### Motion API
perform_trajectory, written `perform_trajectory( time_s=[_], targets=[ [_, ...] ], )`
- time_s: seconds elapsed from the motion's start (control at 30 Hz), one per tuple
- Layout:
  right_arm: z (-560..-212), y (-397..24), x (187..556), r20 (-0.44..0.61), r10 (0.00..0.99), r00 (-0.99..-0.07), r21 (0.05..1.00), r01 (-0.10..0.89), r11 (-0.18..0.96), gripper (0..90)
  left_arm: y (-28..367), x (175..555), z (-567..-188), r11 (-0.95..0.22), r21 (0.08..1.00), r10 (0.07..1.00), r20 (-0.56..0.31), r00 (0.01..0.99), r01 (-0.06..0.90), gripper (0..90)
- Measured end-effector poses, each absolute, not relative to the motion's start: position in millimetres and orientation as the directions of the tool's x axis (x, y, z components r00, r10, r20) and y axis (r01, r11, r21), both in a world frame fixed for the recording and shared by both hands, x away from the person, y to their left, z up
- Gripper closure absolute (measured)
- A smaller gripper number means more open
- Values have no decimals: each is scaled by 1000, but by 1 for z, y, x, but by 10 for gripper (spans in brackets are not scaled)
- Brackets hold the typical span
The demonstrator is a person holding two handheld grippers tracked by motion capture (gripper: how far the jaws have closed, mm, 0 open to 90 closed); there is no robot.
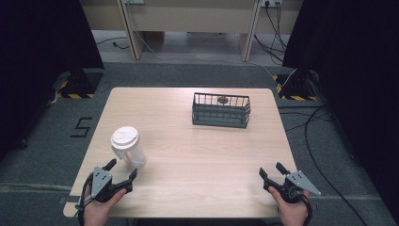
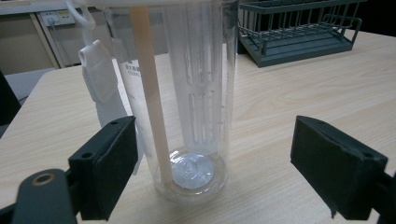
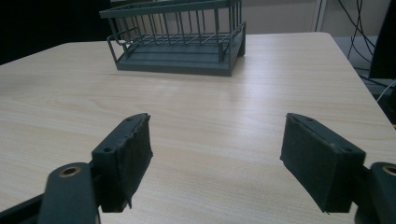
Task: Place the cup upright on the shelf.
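high view, cup: clear plastic cup point(image 1: 128, 147) with white lid, upright on the counter point(image 1: 197, 155), well apart from the wire basket point(image 1: 221, 110), toward the near left corner.
high view, left tool: left tool point(image 1: 123, 170) just on the near side of the cup, jaws spread wide, holding nothing, tips close to the cup's base.
high view, right tool: right tool point(image 1: 271, 170) near the counter's front right corner, well apart from the cup, jaws spread, nothing held.
left gripper view, cup: cup point(image 2: 187, 93) stands between the two black jaws; left jaw just beside its wall, right jaw clearly apart. White strap and a pale straw-like stick visible on or in the cup; basket point(image 2: 299, 32) behind it to the right.
right gripper view, tool: jaws wide apart over bare counter point(image 3: 210, 121), nothing between them; basket point(image 3: 180, 39) far ahead.
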State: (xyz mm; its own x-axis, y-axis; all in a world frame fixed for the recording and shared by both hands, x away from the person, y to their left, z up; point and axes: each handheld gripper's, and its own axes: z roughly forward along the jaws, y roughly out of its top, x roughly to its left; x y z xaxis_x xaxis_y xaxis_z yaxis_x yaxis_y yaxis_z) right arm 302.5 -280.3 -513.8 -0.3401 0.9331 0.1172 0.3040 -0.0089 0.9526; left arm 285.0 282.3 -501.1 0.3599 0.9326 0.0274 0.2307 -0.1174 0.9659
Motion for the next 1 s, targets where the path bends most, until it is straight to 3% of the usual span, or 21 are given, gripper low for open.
perform_trajectory(
  time_s=[0.33, 1.0],
  targets=[
    [-514, -278, 302, 77, 926, -368, 955, 293, 37, 179, 287, 294, -504, -88, 955, 930, -23, 366, 284, 146],
    [-514, -279, 304, 103, 926, -364, 948, 316, 19, 177, 286, 325, -511, -144, 941, 929, 22, 369, 308, 161]
  ],
)
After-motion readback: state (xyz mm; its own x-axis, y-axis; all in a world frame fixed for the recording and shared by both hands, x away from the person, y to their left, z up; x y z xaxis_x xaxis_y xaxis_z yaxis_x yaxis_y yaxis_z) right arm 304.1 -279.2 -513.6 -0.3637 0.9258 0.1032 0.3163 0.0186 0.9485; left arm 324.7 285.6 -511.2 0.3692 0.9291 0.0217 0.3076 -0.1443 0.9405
